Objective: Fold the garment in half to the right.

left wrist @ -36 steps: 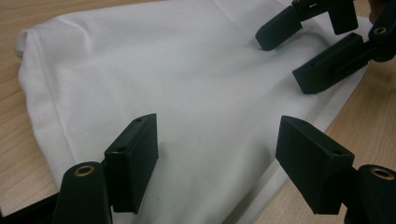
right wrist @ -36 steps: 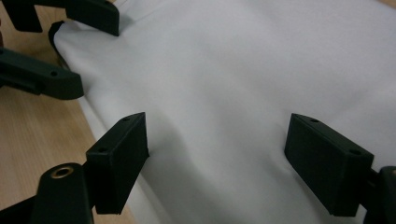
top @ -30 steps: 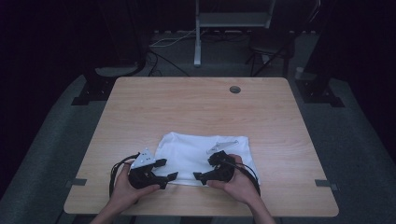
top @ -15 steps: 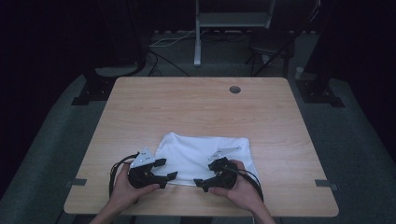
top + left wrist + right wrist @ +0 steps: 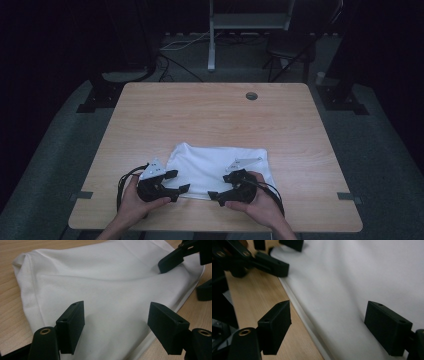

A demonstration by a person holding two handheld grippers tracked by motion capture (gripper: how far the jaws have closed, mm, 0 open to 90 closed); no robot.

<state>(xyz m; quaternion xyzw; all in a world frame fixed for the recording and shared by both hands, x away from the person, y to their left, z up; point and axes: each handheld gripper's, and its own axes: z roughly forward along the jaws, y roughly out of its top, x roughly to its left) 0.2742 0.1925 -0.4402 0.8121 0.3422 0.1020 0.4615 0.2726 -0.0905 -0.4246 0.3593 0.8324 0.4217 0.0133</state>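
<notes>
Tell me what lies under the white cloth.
The white cloth lies flat on the wooden table, whose bare top shows all around it. Anything between cloth and table is covered and cannot be seen.

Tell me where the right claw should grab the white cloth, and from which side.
Probably the near hem of the white cloth. It lies flat on the table, so only an edge offers a lip. The right claw is open and already straddles that hem; come in low from the person's side.

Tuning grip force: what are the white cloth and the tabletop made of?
Cloth: seemingly a fine matte knit, maybe cotton or polyester; soft folds, stitched hem, faint weave. Table: light wood-grain surface, likely laminate over board; smooth, even, low sheen. Solid wood can't be ruled out.
</notes>
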